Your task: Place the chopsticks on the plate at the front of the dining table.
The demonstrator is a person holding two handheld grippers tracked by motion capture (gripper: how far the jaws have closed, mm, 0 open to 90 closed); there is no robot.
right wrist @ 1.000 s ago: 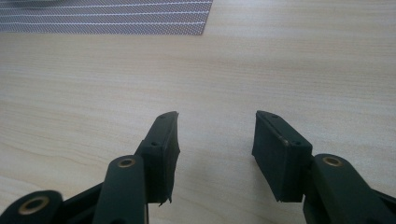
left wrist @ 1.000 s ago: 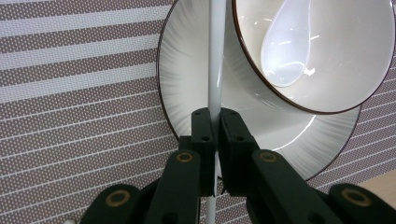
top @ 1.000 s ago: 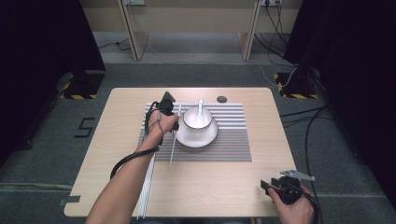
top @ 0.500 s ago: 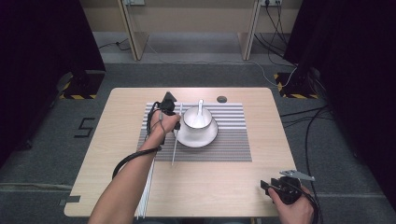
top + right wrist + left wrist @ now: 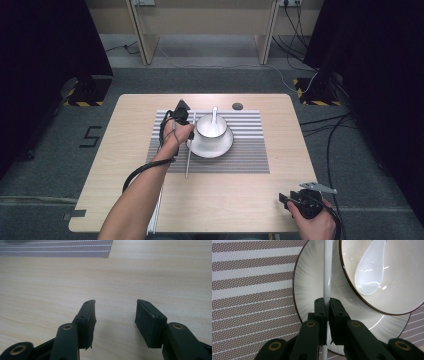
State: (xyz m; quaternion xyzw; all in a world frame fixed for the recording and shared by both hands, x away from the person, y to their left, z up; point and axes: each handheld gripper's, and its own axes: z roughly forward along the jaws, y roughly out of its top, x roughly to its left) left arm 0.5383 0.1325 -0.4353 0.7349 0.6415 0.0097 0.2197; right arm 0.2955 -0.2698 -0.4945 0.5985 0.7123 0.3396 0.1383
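Note:
A white bowl [image 5: 212,126] stands on a white saucer [image 5: 210,148] on the striped placemat [image 5: 250,150]. A white spoon [image 5: 215,114] rests in the bowl [image 5: 402,277], its scoop [image 5: 368,275] down. My left gripper [image 5: 182,117] hangs over the saucer's left rim [image 5: 308,285], shut on a long thin white stick [image 5: 189,155]. The stick [image 5: 328,270] runs up between the jaws [image 5: 327,307], beside the bowl. At the near right corner of the table my right gripper [image 5: 292,200] stands open above bare wood, nothing between its jaws [image 5: 115,312].
The wooden table [image 5: 135,115] has a small dark round disc [image 5: 237,106] near its far edge. A corner of the placemat [image 5: 75,250] lies ahead of the right gripper. Cables trail on the grey floor around the table.
The left gripper and its stick have shifted slightly right, toward the saucer. The right gripper has stayed where it was.

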